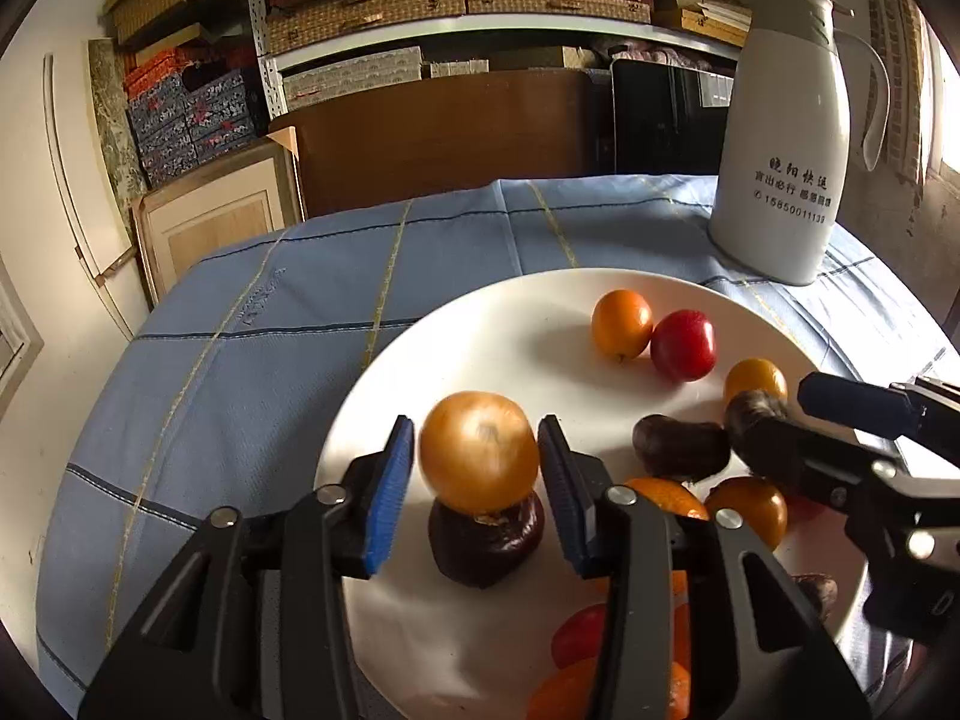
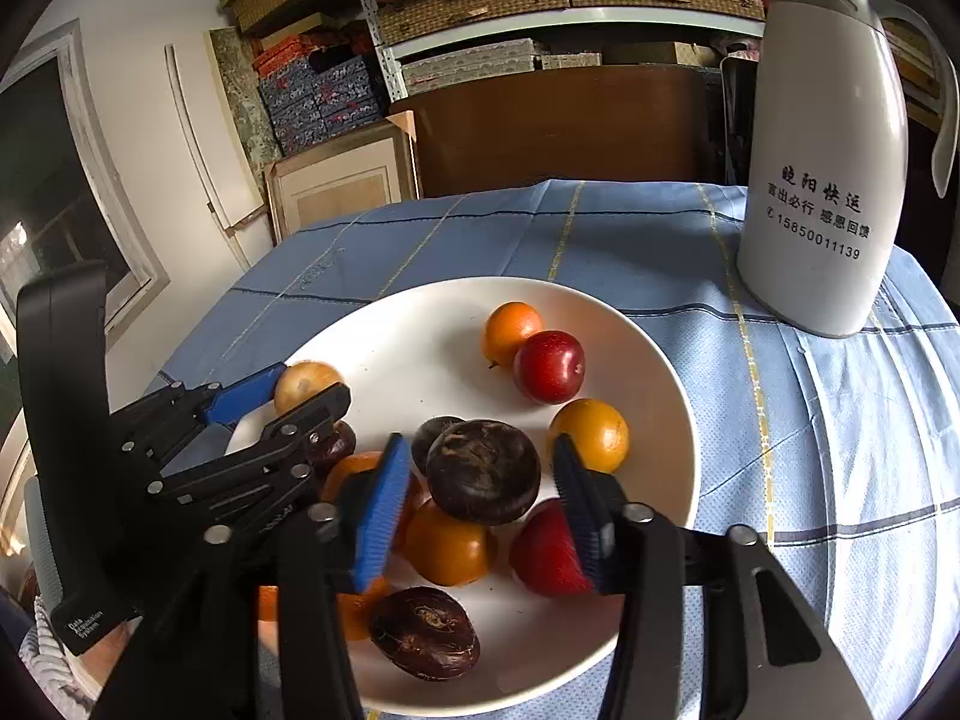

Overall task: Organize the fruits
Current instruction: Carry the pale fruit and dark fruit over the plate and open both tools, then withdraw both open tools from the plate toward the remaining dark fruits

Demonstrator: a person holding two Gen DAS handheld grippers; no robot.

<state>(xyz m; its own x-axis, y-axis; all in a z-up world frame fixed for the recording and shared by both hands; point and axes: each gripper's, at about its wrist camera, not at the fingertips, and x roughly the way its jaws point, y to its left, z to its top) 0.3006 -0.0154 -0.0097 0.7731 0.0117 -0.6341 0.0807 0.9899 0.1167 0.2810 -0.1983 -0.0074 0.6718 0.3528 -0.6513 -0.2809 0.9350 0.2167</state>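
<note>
A white plate on the blue cloth holds several fruits: orange, red and dark brown ones. My left gripper is open, its blue pads on either side of a pale orange fruit that sits on a dark brown fruit. My right gripper is open around a dark brown fruit resting on top of the pile; gaps show on both sides. An orange fruit and a red fruit lie together at the plate's far side.
A white thermos jug stands on the blue checked tablecloth at the far right. Shelves of boxes, a brown board and picture frames stand behind the table.
</note>
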